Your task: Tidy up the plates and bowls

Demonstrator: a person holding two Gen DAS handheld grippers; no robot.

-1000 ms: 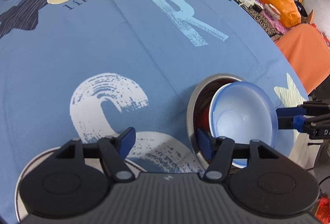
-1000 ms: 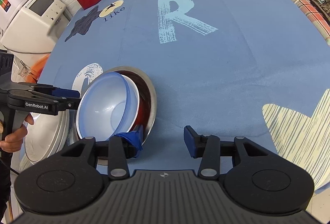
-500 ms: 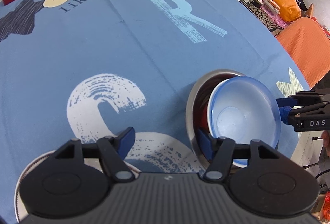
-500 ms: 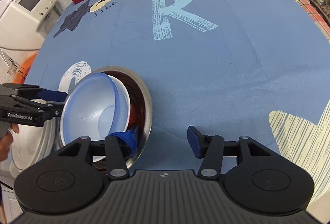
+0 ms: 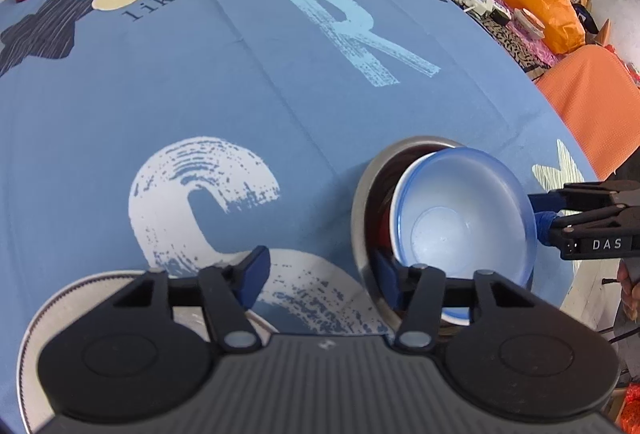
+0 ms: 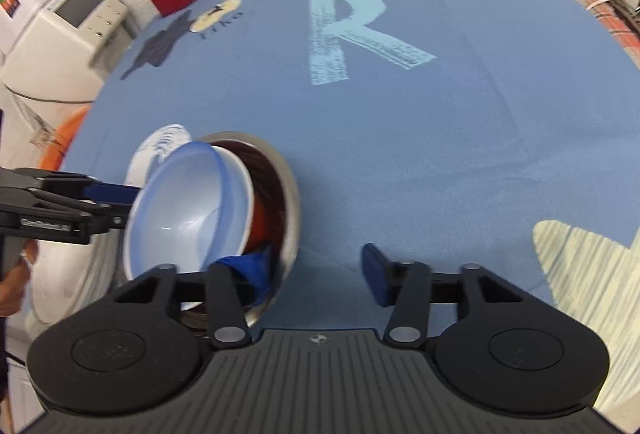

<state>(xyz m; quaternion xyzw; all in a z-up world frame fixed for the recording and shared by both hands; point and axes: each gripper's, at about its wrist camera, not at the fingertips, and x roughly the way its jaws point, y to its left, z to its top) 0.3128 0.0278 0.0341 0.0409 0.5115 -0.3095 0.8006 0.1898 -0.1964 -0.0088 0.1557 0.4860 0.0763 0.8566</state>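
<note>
Both views shift slightly versus a second ago: the bowl stack sits a bit further from the right camera and tilts more, with motion blur in the right wrist view, so the rigs are moving.

Surface point(image 5: 248, 82) is covered in blue printed cloth; the stack sits near its front edge, a plate point(image 5: 48, 298) just beside it under the left gripper.

Stack, outside in: steel bowl point(image 5: 362, 194) on the cloth, a red bowl point(image 6: 262, 222) inside it, then the blue bowl point(image 5: 460, 218), translucent plastic with a white rim, canted on its side and not seated flat.

Step in hand, my read: nesting the blue bowl into the stack. Next move calls for levelling it so it drops square (tilt looks like it could slide out).

Left gripper point(image 5: 320, 274): fingers wide apart, right finger dipping inside the steel rim, nothing clamped that I can see.

Right gripper point(image 6: 320, 270): fingers also spread wide, left finger point(image 6: 250, 268) against the stack's near side under the blue bowl, right finger over bare cloth. No real pinch visible.
</note>
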